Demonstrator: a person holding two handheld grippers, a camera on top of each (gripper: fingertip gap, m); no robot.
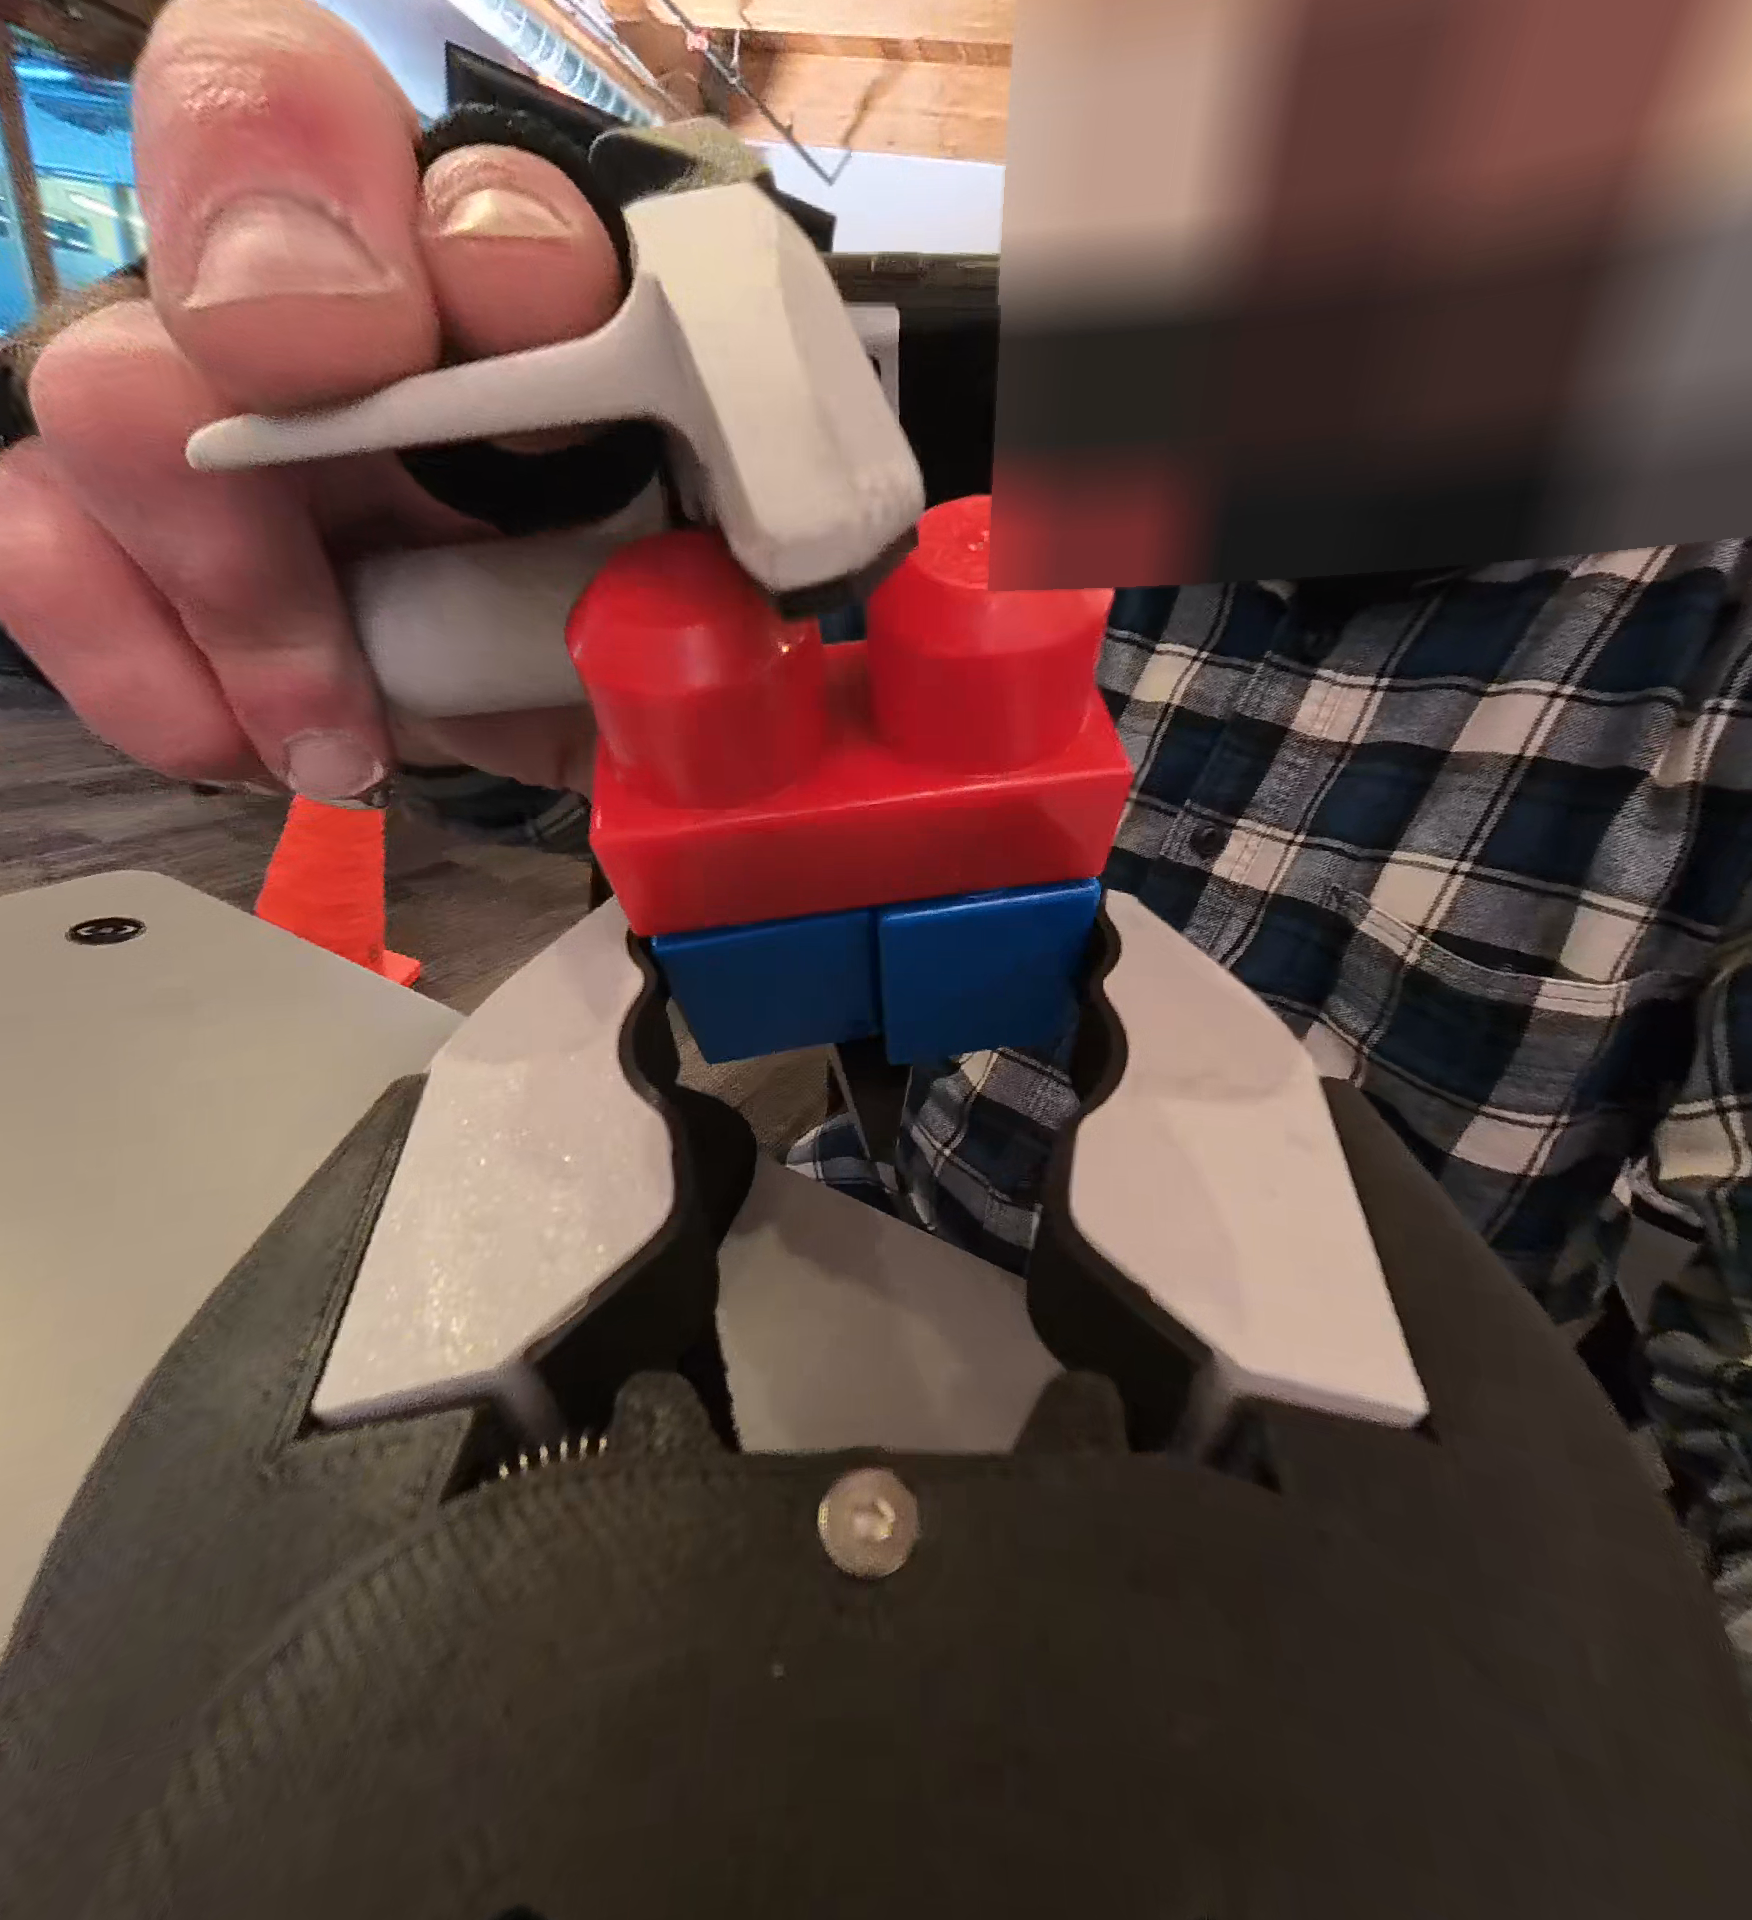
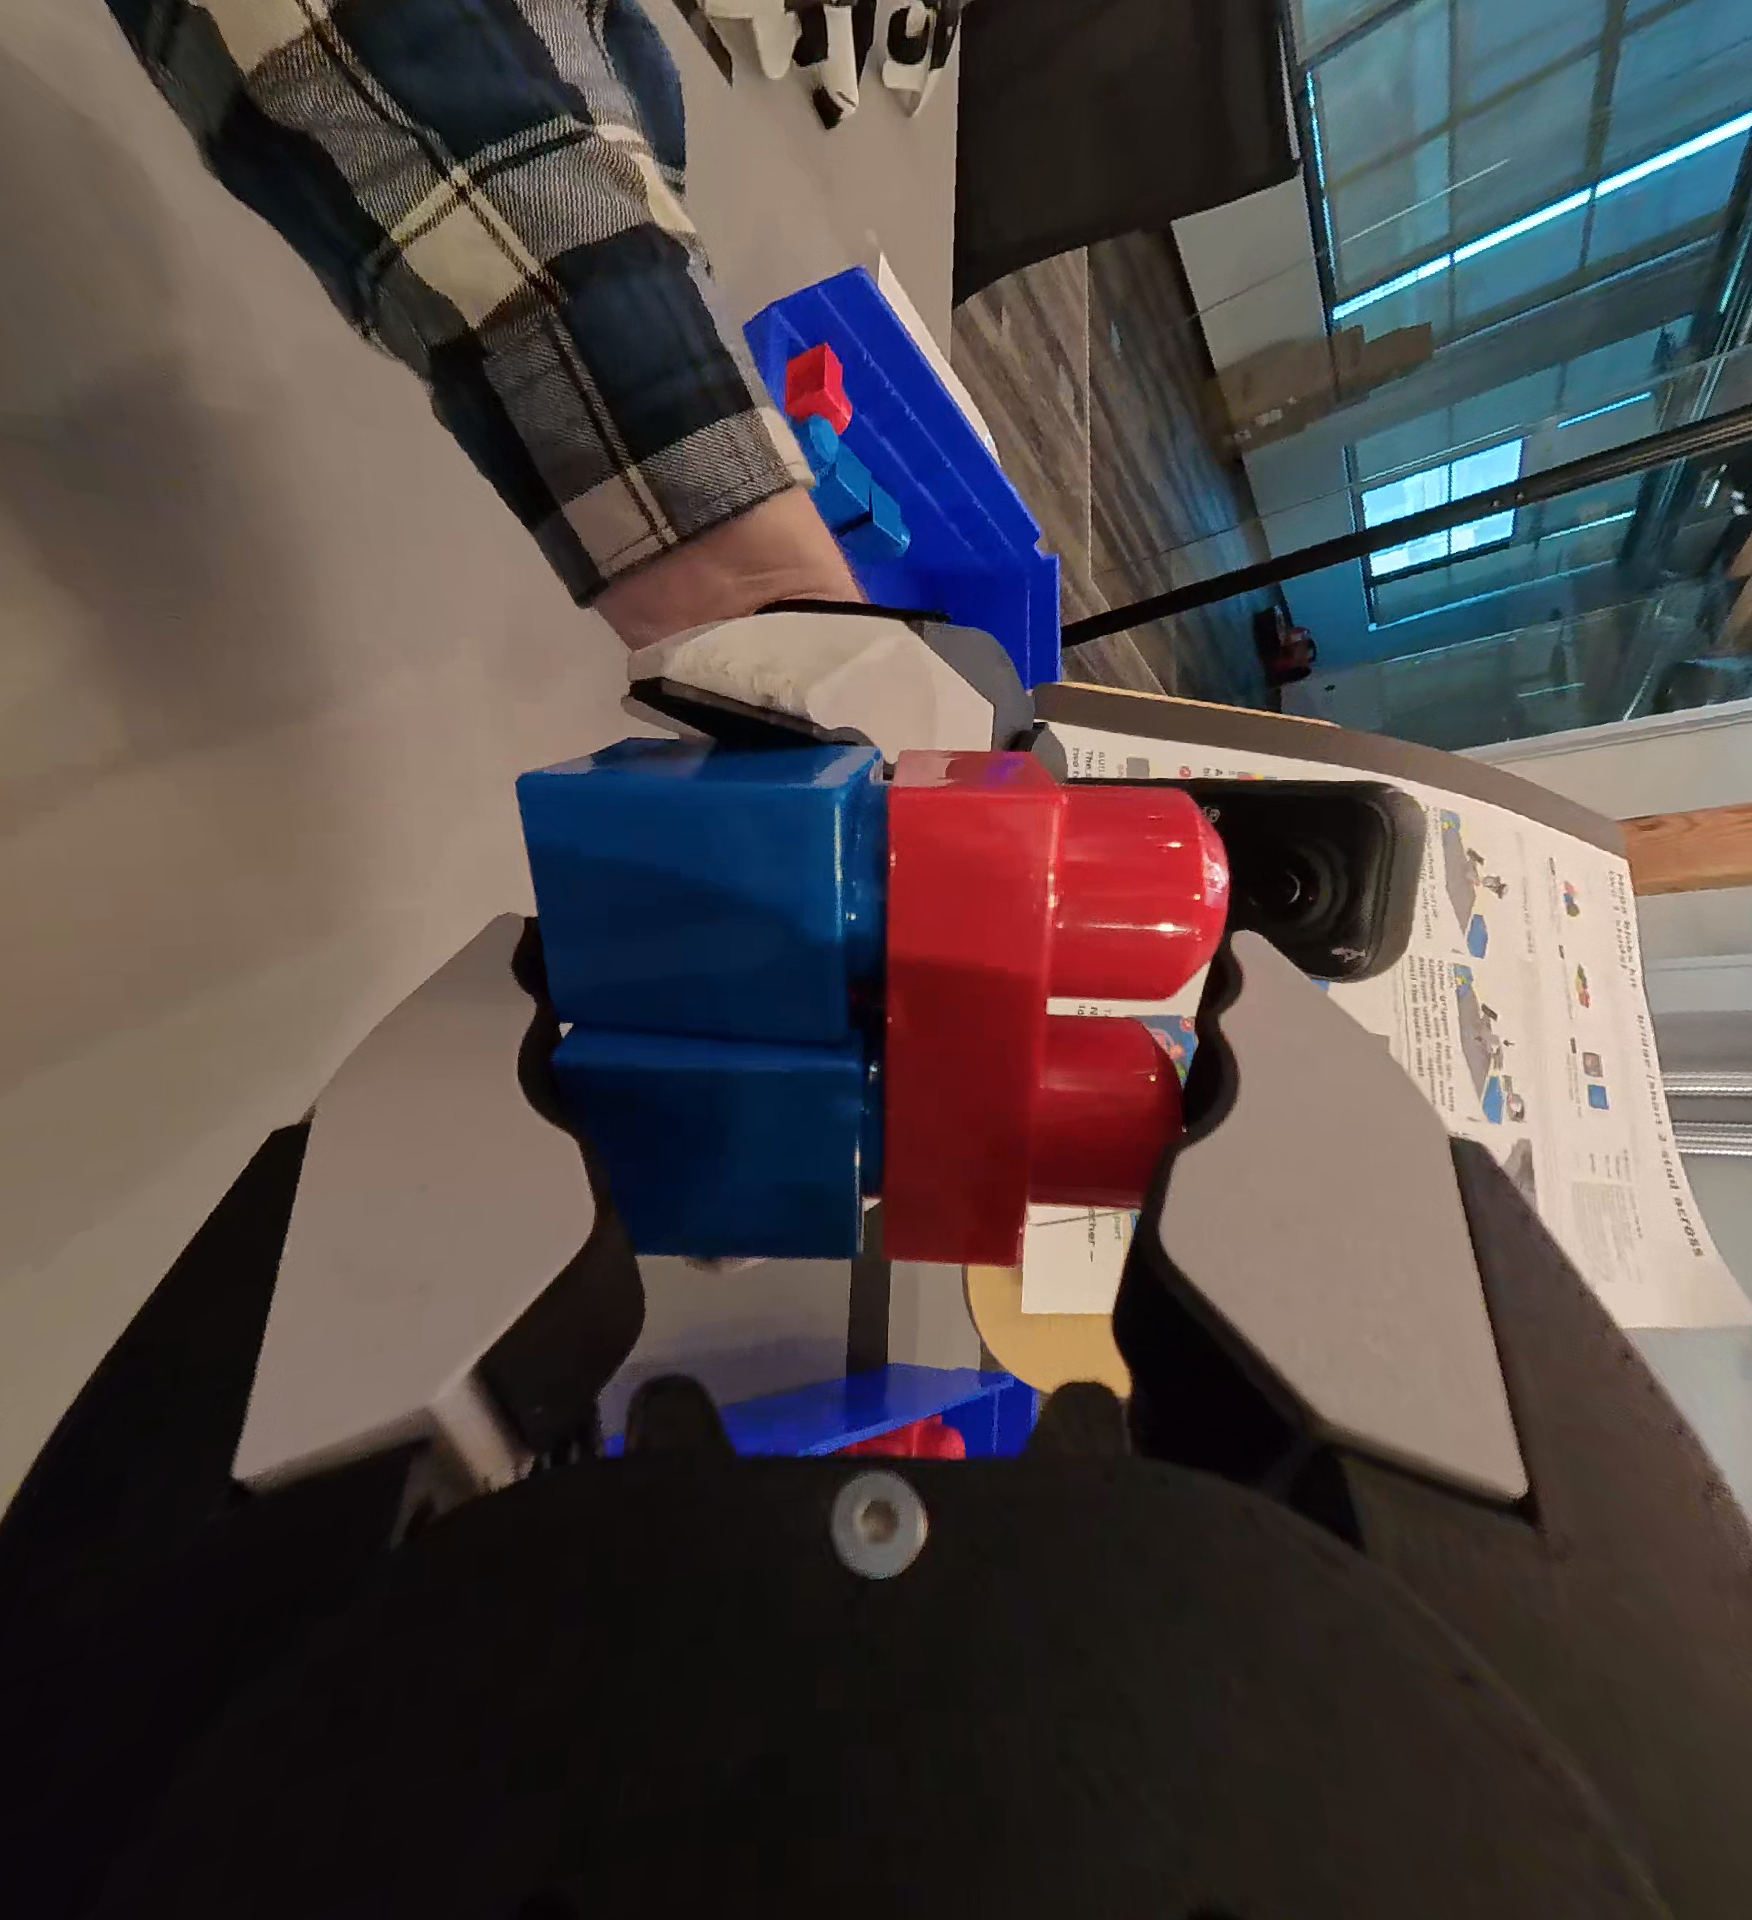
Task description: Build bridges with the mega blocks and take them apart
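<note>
A small bridge is held in the air: a red two-stud block (image 1: pixel 851 821) sits on two blue blocks (image 1: pixel 768 987) standing side by side. My left gripper (image 1: pixel 872 966) is shut on the blue pair, one pad on each outer side. In the right wrist view the bridge lies sideways, with the blue blocks (image 2: pixel 695 904) to the left and the red block (image 2: pixel 965 997) to the right. My right gripper (image 2: pixel 877 940) spans it lengthwise, one pad on the blue undersides and the other on the red stud tops. Its upper finger (image 1: pixel 778 416) rests on the studs in the left wrist view.
A blue bin (image 2: pixel 955 468) with red and blue blocks stands on the grey table (image 1: pixel 124 1039). A printed sheet (image 2: pixel 1537 1039) lies to the right. An orange cone (image 1: pixel 332 883) stands on the floor beyond. The person's plaid shirt (image 1: pixel 1423 935) is close behind the bridge. Spacing between my two grippers at the tips: around 4 cm.
</note>
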